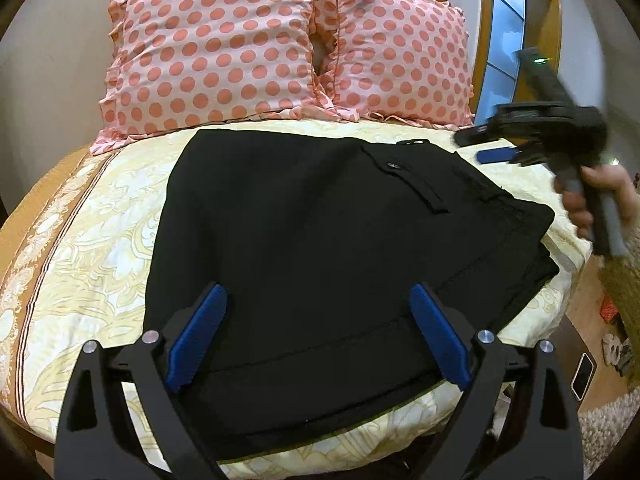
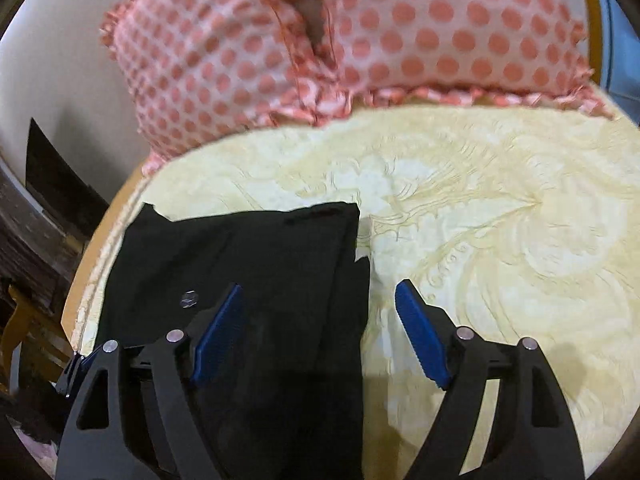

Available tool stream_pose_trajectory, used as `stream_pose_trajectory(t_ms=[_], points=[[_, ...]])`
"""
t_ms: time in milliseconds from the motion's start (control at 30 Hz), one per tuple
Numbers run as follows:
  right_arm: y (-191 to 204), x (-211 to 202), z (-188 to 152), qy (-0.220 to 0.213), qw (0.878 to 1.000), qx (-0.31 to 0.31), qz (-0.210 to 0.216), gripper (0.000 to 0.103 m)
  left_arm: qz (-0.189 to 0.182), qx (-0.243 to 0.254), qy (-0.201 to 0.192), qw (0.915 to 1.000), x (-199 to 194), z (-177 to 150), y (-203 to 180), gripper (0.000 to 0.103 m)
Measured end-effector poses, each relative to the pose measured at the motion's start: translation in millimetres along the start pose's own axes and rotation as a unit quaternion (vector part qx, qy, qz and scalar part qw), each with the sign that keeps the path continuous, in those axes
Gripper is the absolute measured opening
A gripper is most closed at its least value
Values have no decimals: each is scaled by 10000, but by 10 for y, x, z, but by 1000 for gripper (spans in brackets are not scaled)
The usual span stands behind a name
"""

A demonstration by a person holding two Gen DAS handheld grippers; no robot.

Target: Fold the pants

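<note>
The black pants (image 1: 320,248) lie folded into a thick rectangle on the yellow patterned bedspread (image 1: 100,248), button pocket up at the far right. My left gripper (image 1: 318,300) is open and empty, its blue pads spread just above the near edge of the pants. My right gripper shows in the left wrist view (image 1: 484,148), blurred, hovering above the pants' far right corner. In the right wrist view the right gripper (image 2: 320,292) is open and empty over the right edge of the pants (image 2: 248,264).
Two pink polka-dot pillows (image 1: 224,48) stand at the head of the bed, just behind the pants. The bedspread (image 2: 500,220) is bare to the right. A phone (image 1: 582,376) lies on the floor at the right, next to a shaggy rug.
</note>
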State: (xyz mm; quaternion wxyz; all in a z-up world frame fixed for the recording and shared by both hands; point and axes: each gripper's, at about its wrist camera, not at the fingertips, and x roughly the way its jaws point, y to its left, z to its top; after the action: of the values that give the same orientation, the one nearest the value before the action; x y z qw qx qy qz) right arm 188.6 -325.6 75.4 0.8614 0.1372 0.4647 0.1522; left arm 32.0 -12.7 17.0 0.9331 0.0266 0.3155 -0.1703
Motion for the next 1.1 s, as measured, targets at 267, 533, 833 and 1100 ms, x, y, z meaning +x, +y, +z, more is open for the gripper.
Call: stream_pose_trajectory(t_ms=[267, 533, 833, 1100], points=[[18, 227, -44, 258, 9994, -201, 125, 57, -136, 24, 26, 9999, -28, 25, 32, 94], [121, 189, -86, 35, 9971, -753, 138, 24, -109, -815, -210, 9964, -241, 459, 618, 94], [164, 16, -92, -254, 9956, -814, 379, 14, -544, -1739, 883, 9793, 408, 857, 1330, 76], [36, 84, -99, -214, 9966, -505, 611, 14, -877, -1865, 1619, 9650, 883, 890, 1326, 40]])
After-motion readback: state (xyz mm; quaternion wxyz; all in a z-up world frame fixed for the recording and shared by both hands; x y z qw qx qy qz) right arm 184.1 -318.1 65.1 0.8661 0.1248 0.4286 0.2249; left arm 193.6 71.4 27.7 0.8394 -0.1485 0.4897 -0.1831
